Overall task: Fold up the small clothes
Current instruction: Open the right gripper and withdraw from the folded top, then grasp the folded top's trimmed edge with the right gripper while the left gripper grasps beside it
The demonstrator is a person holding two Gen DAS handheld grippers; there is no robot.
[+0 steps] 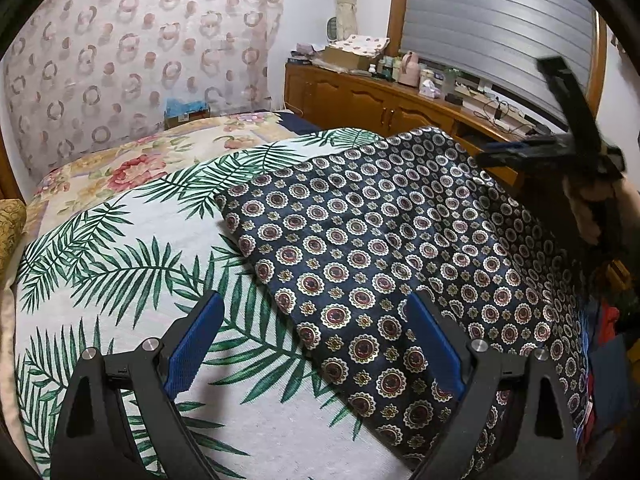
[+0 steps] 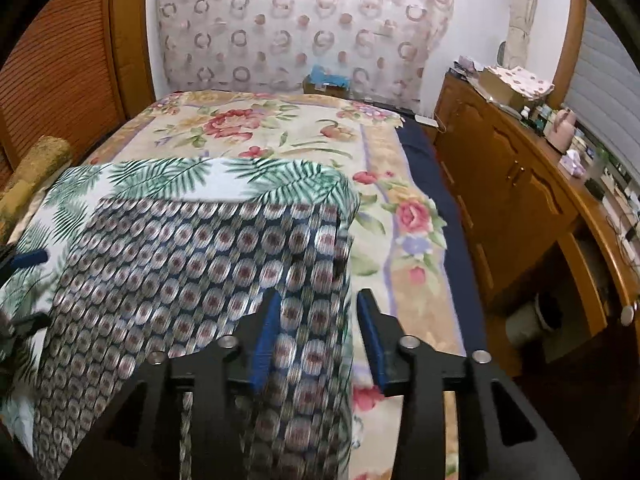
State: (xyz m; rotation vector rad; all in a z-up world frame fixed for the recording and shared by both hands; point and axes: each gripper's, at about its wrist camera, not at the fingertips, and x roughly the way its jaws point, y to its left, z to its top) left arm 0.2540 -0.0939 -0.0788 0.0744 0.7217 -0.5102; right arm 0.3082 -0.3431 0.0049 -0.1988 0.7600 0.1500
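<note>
While I hold both grippers over the bed, I count one dark medallion-print garment [image 1: 380, 248] lying on one palm-leaf sheet [image 1: 132, 264]. My left gripper [image 1: 316, 344] gapes wide, empty. My right gripper [image 2: 316, 336] stands parted above the garment's edge, pads pressing nothing.

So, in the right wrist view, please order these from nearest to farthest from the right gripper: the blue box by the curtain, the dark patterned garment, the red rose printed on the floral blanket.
1. The dark patterned garment, directly at the right gripper, left and centre.
2. The red rose, mid-bed, ahead.
3. The blue box, at the bed's far end by the curtain.
</note>
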